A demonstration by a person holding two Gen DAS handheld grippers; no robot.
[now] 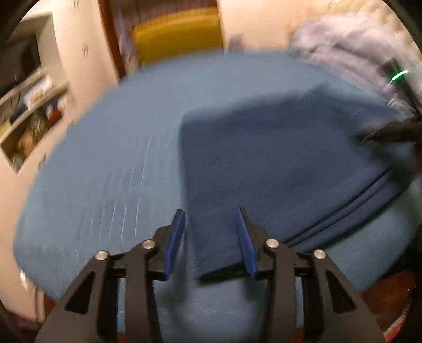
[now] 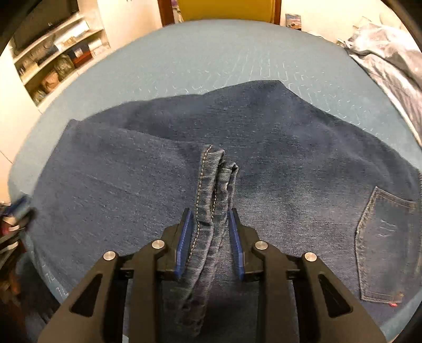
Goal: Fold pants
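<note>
Dark blue jeans (image 2: 277, 163) lie folded on a blue bed sheet (image 2: 211, 58); a back pocket (image 2: 382, 250) shows at the right. My right gripper (image 2: 211, 213) is shut on a bunched hem of the jeans (image 2: 211, 184), which stands up between its blue pads. In the blurred left wrist view the jeans (image 1: 277, 158) lie flat ahead. My left gripper (image 1: 211, 213) is open just above the near edge of the jeans, holding nothing. The right gripper (image 1: 390, 132) shows as a dark blur at the far right of that view.
A grey-lilac blanket (image 2: 390, 60) is heaped at the bed's far right. Wall shelves (image 2: 52, 60) with boxes stand at the left. A yellow door (image 2: 226, 9) is beyond the bed. The bed edge runs along the near left.
</note>
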